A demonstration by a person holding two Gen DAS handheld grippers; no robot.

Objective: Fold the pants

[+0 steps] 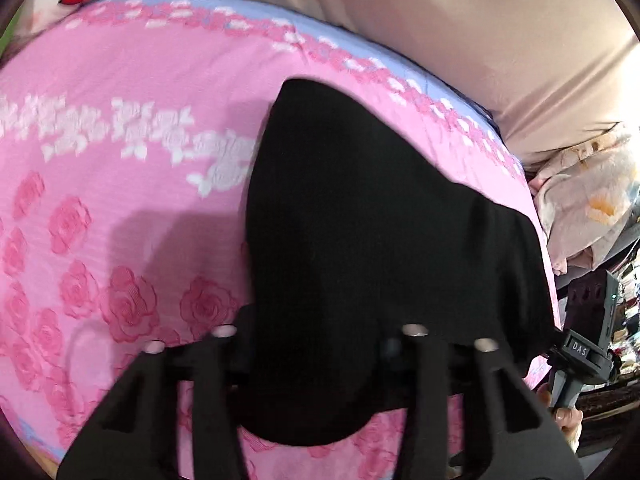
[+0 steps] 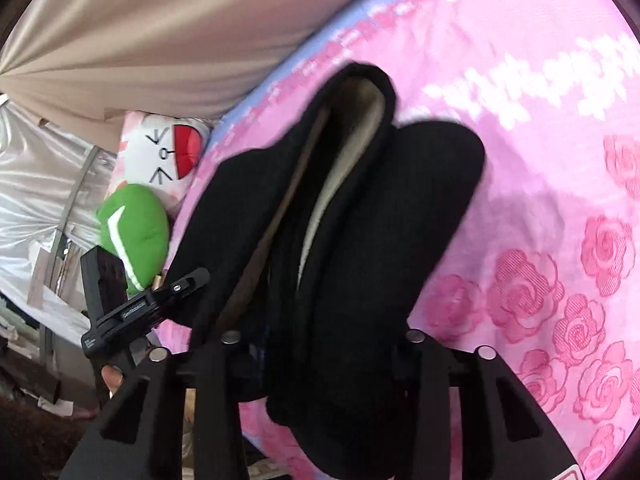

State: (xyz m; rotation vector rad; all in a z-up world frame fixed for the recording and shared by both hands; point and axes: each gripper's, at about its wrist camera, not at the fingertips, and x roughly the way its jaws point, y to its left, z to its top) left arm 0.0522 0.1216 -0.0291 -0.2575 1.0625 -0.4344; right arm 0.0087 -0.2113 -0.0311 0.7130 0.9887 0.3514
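Observation:
The black pants (image 1: 360, 220) hang lifted over a pink rose-patterned bed cover (image 1: 120, 200). My left gripper (image 1: 320, 360) is shut on one edge of the pants, and the cloth drapes over its fingers and hides the tips. In the right wrist view the pants (image 2: 340, 260) are bunched into folds that show a pale fleece lining (image 2: 344, 168). My right gripper (image 2: 320, 364) is shut on the pants too. The other gripper shows at the edge of each view, the right one (image 1: 588, 344) and the left one (image 2: 132, 312).
A beige curtain (image 1: 440, 40) hangs behind the bed. A white cartoon pillow (image 2: 168, 156) and a green plush (image 2: 136, 232) lie at the bed's edge. Pale bedding (image 1: 588, 200) is piled beside the bed. The bed cover (image 2: 540, 200) spreads out to the right.

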